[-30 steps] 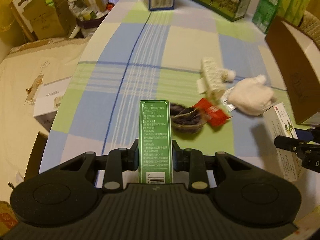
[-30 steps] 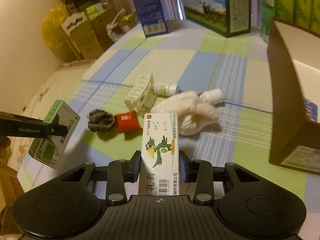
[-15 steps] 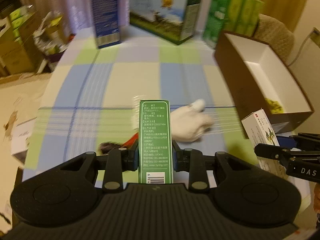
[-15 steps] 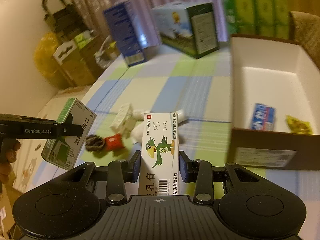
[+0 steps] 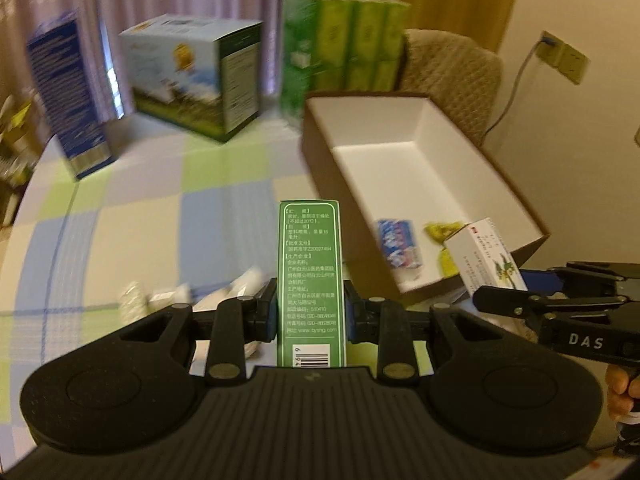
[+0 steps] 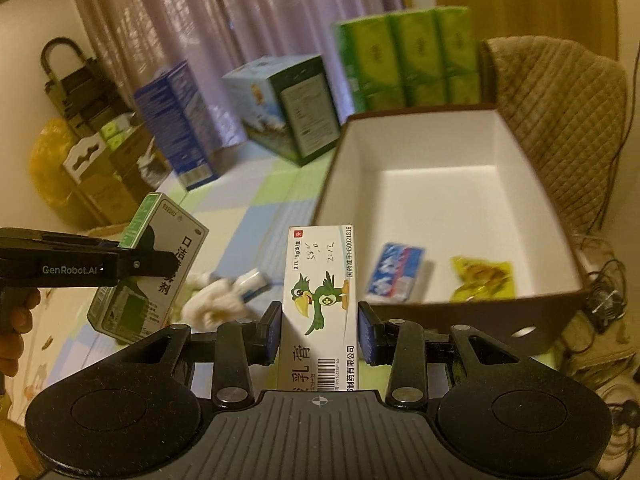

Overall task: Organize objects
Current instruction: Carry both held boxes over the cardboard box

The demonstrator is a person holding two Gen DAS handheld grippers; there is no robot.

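My left gripper (image 5: 310, 312) is shut on a green medicine box (image 5: 310, 280), held upright above the checked tablecloth (image 5: 140, 208). My right gripper (image 6: 319, 334) is shut on a white box with a green parrot (image 6: 320, 300), held near the front wall of the brown box with a white inside (image 6: 460, 200). That brown box (image 5: 400, 168) holds a blue-and-white packet (image 6: 396, 272) and a yellow packet (image 6: 482, 276). In the right wrist view the left gripper (image 6: 160, 262) with its green box (image 6: 148, 264) hangs at the left. The left wrist view shows the right gripper (image 5: 492, 298) with the parrot box (image 5: 484, 256) at the right.
A white cloth (image 6: 212, 300) and a small bottle (image 6: 252, 282) lie on the table below the grippers. A tall blue carton (image 5: 68, 96), a milk carton box (image 5: 192, 80) and green tissue packs (image 5: 344, 48) stand at the table's far side. A padded chair (image 6: 560, 120) is behind the brown box.
Both grippers have risen and swung toward the brown box, still holding their boxes. The box's inside now fills more of both views, and the loose items on the table have dropped low.
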